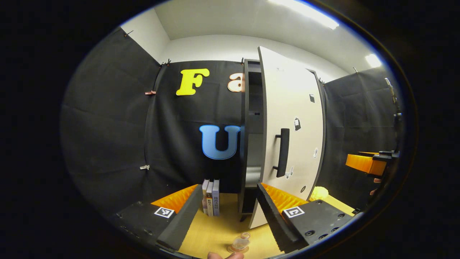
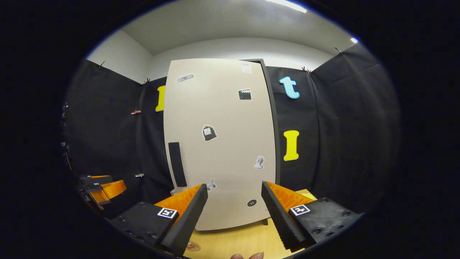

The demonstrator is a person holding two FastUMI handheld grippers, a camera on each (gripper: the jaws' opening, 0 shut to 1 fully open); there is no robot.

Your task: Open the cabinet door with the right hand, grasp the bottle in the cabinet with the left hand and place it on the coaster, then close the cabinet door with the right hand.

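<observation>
Bottle on coaster, wooden tabletop; cabinet door ajar.

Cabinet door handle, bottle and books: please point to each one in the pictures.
Door handle (image 1: 283, 152), left gripper view, middle of the dark bar.
Bottle (image 1: 241, 242), left gripper view, its clear body, on the coaster.
Books (image 1: 211, 197), left gripper view, spine of the middle book.

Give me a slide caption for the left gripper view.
Open left gripper above the bottle on its coaster, cabinet door ajar, books beside it.
</observation>
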